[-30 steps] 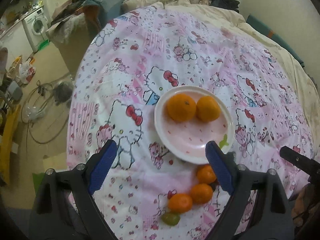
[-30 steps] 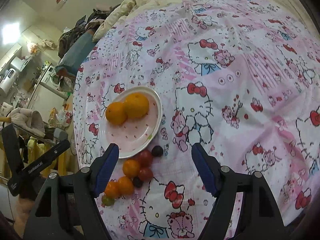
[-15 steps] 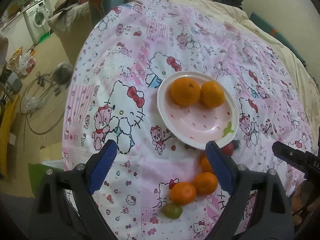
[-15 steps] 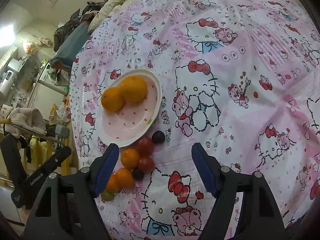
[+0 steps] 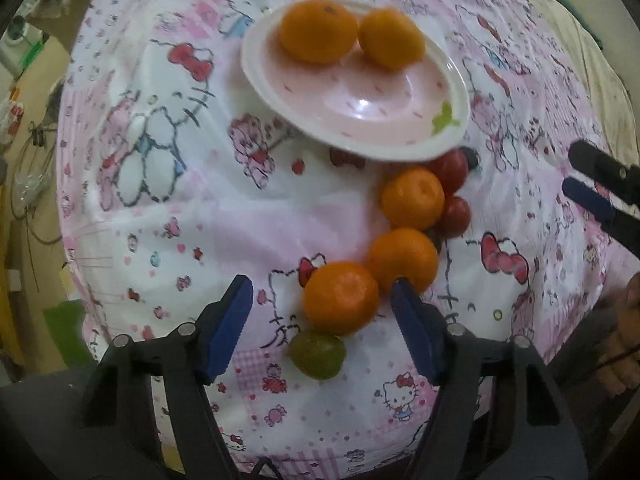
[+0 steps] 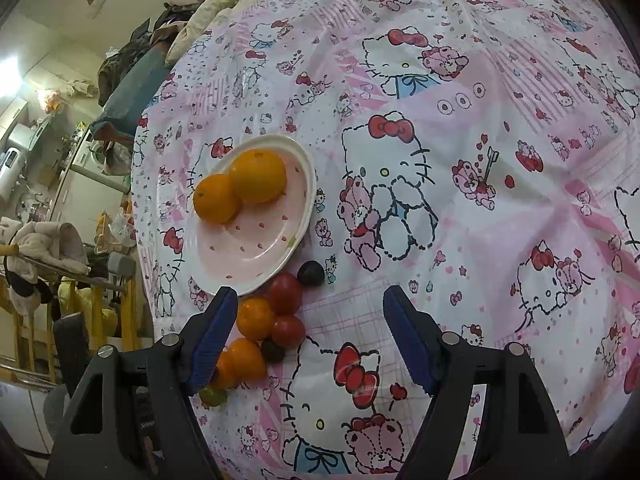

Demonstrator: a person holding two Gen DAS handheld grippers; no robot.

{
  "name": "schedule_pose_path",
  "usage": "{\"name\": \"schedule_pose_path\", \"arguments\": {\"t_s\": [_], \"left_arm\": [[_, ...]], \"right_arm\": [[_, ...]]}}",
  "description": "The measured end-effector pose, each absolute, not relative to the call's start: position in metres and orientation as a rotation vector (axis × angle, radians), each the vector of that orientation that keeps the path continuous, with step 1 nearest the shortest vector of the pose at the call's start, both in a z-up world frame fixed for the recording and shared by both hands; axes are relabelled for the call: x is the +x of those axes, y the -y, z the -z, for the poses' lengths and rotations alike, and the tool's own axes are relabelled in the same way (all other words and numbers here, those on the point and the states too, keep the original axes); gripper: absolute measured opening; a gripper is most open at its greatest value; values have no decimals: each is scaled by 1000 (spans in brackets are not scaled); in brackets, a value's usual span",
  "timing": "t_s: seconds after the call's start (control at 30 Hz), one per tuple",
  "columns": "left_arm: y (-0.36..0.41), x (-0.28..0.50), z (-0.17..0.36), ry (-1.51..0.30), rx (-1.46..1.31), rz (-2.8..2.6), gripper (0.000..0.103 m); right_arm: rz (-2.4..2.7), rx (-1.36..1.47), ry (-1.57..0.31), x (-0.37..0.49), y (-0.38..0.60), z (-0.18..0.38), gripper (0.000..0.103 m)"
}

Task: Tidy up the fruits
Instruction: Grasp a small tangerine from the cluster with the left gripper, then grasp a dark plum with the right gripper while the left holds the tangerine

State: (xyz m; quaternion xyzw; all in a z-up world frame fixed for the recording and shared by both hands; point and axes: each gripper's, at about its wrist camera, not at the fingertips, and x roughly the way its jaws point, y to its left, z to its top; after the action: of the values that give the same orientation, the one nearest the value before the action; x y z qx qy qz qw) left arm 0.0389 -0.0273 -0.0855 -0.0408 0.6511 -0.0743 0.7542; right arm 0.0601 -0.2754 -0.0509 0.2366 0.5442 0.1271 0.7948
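A pink plate [image 5: 380, 96] holds two oranges [image 5: 318, 30] on a cartoon-cat cloth. Below it lies a loose row of fruit: three oranges, small red tomatoes [image 5: 454, 216], a dark berry and a green fruit [image 5: 317, 354]. My left gripper [image 5: 320, 292] points down over the nearest loose orange [image 5: 341, 298]. That orange sits between the closing jaws, and the left pad is still clear of it. My right gripper [image 6: 310, 296] hangs open and empty just right of the same fruit row [image 6: 256, 318], below the plate [image 6: 256, 248].
The cloth-covered bed drops off at the left, with a floor, cables and a washing machine [image 6: 94, 152] beyond. Bedding and clothes are piled at the far end. The right gripper's fingers [image 5: 592, 196] show at the right edge of the left wrist view, next to a hand.
My left gripper has sunk toward the loose fruit and tipped downward, and its jaws have narrowed around the nearest orange. The right gripper has barely moved.
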Motion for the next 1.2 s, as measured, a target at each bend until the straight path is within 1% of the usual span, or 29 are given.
{"name": "schedule_pose_path", "arguments": {"t_s": [0.03, 0.07, 0.1, 0.13, 0.2, 0.47, 0.57, 0.87, 0.9, 0.93, 1.0, 1.03, 1.07, 1.13, 1.2], "left_arm": [[30, 39, 88, -1428, -88, 172, 62], [31, 39, 90, -1438, -91, 176, 55], [32, 40, 93, -1447, -91, 175, 52], [33, 41, 95, -1452, -88, 174, 51], [32, 42, 95, -1450, -114, 190, 38], [39, 41, 89, -1409, -44, 182, 36], [33, 42, 78, -1383, -80, 194, 36], [6, 45, 36, -1213, -219, 153, 36], [2, 45, 34, -1200, -231, 138, 36], [-1, 45, 33, -1193, -237, 129, 36], [-6, 46, 30, -1184, -259, 117, 36], [-6, 47, 30, -1184, -267, 116, 36], [-6, 47, 30, -1184, -275, 115, 36], [-7, 48, 30, -1186, -288, 117, 36], [-6, 49, 30, -1186, -295, 121, 36]], "right_arm": [[-272, 503, -1170, 60, 275, 51, 78], [-272, 501, -1171, 60, 274, 51, 78], [-274, 501, -1172, 60, 273, 51, 78], [-277, 502, -1173, 60, 273, 51, 78], [-280, 497, -1172, 60, 272, 51, 78], [-275, 499, -1162, 58, 275, 46, 78], [-269, 503, -1158, 58, 278, 46, 78], [-252, 577, -1194, 63, 287, 58, 77], [-270, 625, -1207, 65, 289, 62, 74], [-287, 659, -1222, 67, 290, 66, 62], [-302, 705, -1257, 74, 288, 76, 54], [-305, 720, -1273, 79, 285, 82, 48], [-301, 719, -1285, 82, 283, 86, 45], [-282, 691, -1316, 91, 275, 97, 36], [-267, 692, -1342, 97, 270, 107, 31]]}}
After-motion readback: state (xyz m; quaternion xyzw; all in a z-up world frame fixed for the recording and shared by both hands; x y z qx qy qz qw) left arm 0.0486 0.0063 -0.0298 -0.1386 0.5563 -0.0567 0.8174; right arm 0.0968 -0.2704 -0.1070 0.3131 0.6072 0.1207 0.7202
